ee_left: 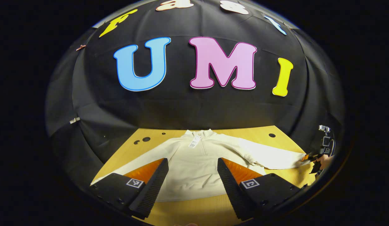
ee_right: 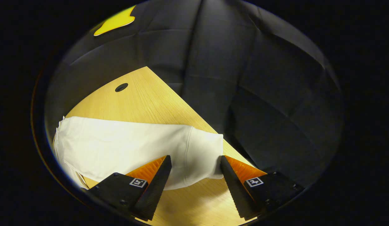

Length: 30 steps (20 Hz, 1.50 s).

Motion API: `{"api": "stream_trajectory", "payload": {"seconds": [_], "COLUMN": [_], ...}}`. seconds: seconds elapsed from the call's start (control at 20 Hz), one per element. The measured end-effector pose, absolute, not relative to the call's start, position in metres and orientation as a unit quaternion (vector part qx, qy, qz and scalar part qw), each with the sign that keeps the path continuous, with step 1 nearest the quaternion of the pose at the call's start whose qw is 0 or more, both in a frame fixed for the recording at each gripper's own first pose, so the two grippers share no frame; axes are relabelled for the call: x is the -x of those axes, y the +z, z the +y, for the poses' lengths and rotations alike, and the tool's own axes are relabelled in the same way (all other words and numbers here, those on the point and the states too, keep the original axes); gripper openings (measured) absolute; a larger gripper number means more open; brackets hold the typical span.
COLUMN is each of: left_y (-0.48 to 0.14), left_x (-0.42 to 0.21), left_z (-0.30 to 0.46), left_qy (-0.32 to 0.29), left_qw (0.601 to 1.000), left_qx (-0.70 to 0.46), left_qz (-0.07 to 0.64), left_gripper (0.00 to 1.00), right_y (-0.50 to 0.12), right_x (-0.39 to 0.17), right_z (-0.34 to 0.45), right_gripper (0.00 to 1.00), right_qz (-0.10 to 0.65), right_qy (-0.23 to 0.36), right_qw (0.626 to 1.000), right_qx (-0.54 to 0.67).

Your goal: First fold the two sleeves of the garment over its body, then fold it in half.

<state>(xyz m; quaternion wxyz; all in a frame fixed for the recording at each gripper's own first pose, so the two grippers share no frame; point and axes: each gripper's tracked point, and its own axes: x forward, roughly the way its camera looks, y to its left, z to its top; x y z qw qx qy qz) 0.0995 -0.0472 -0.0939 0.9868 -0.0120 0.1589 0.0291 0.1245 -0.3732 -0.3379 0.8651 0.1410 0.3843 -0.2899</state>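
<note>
While my right gripper (ee_right: 196,163) hangs open around the sleeve cuff (ee_right: 200,153), the sleeve (ee_right: 119,147) runs leftward from it toward the garment (ee_left: 194,163); my left gripper (ee_left: 192,168), open too, hovers before the body.

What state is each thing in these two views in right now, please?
garment: lying flat on the table, front up, unfolded.
right sleeve: stretched out sideways, its cuff between the right gripper's open fingers.
left sleeve: spread out, not folded over.
left gripper: open, above the garment's body.
right gripper: open, at the sleeve's cuff.
table: bare wood around the garment.
</note>
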Motion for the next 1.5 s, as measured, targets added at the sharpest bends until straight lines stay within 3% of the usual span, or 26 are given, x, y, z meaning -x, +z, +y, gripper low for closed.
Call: {"api": "stream_trajectory", "payload": {"seconds": [0.15, 0.25, 0.3, 0.4, 0.5, 0.75, 0.8, 0.85, 1.5], "left_y": [-0.094, -0.091, -0.092, -0.088, -0.084, -0.078, -0.079, -0.079, -0.083], "left_x": [-0.1, -0.1, -0.1, -0.099, -0.095, -0.088, -0.087, -0.087, -0.061], "left_z": [-0.051, -0.055, -0.054, -0.053, -0.051, -0.042, -0.038, -0.034, 0.025], "left_qy": [0.028, 0.024, 0.023, 0.026, 0.031, 0.037, 0.04, 0.042, 0.074], "left_qw": [0.986, 0.987, 0.987, 0.987, 0.986, 0.986, 0.985, 0.985, 0.982], "left_qx": [0.01, 0.007, 0.006, 0.004, 0.011, 0.022, 0.024, 0.026, 0.043], "left_qz": [0.162, 0.162, 0.162, 0.159, 0.161, 0.163, 0.165, 0.167, 0.168], "left_gripper": [0.97, 0.97, 0.97, 0.97, 0.97, 0.97, 0.97, 0.97, 0.97], "right_y": [-0.337, -0.332, -0.33, -0.332, -0.333, -0.332, -0.33, -0.325, -0.203], "right_x": [-0.123, -0.127, -0.128, -0.129, -0.135, -0.139, -0.14, -0.144, -0.219], "right_z": [-0.374, -0.363, -0.355, -0.349, -0.346, -0.339, -0.338, -0.334, -0.23], "right_gripper": [0.96, 0.89, 0.64, 0.33, 0.19, 0.11, 0.05, 0.11, 0.11], "right_qz": [0.375, 0.372, 0.374, 0.377, 0.378, 0.371, 0.37, 0.366, 0.266], "right_qy": [-0.281, -0.258, -0.251, -0.258, -0.258, -0.237, -0.24, -0.241, -0.157], "right_qw": [0.874, 0.883, 0.885, 0.883, 0.883, 0.894, 0.893, 0.894, 0.949], "right_qx": [-0.13, -0.123, -0.117, -0.104, -0.103, -0.089, -0.091, -0.096, -0.059]}}
